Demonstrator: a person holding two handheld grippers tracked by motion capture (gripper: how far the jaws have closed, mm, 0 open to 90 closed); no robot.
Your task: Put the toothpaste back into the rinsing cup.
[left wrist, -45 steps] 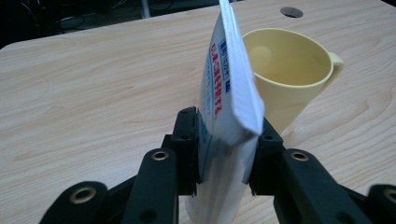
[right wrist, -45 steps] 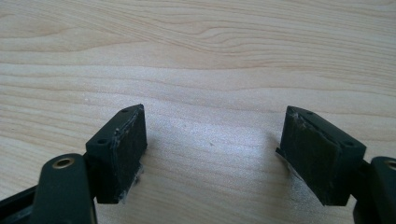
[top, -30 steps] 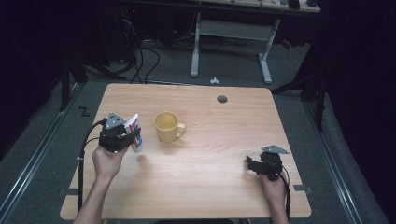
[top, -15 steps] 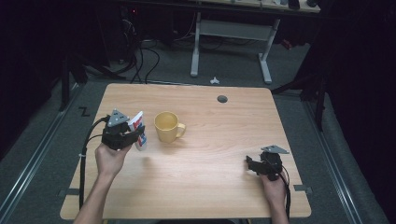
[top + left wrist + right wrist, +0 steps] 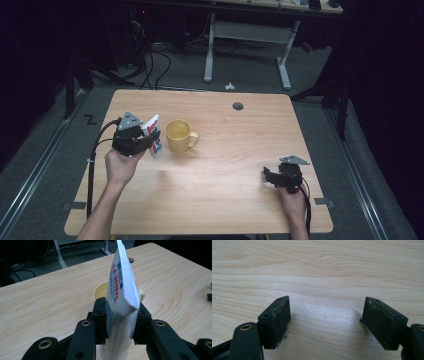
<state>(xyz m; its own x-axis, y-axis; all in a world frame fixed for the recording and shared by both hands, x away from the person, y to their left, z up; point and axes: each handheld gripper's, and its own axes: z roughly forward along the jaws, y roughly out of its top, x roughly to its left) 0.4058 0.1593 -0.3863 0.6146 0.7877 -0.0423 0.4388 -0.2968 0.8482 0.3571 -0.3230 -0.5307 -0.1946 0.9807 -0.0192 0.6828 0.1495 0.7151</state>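
Observation:
My left gripper [image 5: 150, 139] is shut on a white tube with blue and red print [image 5: 153, 136], held above the table just left of a yellow mug [image 5: 178, 135]. In the left gripper view the tube [image 5: 122, 297] stands upright between the two black jaws of that gripper [image 5: 119, 323], with the mug's rim [image 5: 100, 290] right behind it. My right gripper [image 5: 267, 176] rests near the table's front right, held by a hand. In the right gripper view its jaws [image 5: 325, 325] stand wide apart over bare wood with nothing between them.
The wooden table [image 5: 240, 145] has a round cable hole [image 5: 238, 106] near its far edge. Beyond the table stand a white desk frame [image 5: 250, 40] and cables on the dark floor [image 5: 150, 60]. A small white object [image 5: 229, 86] lies on the floor behind the table.
My left gripper has lifted the tube a little and carried it toward the mug. The right gripper has stayed where it was.

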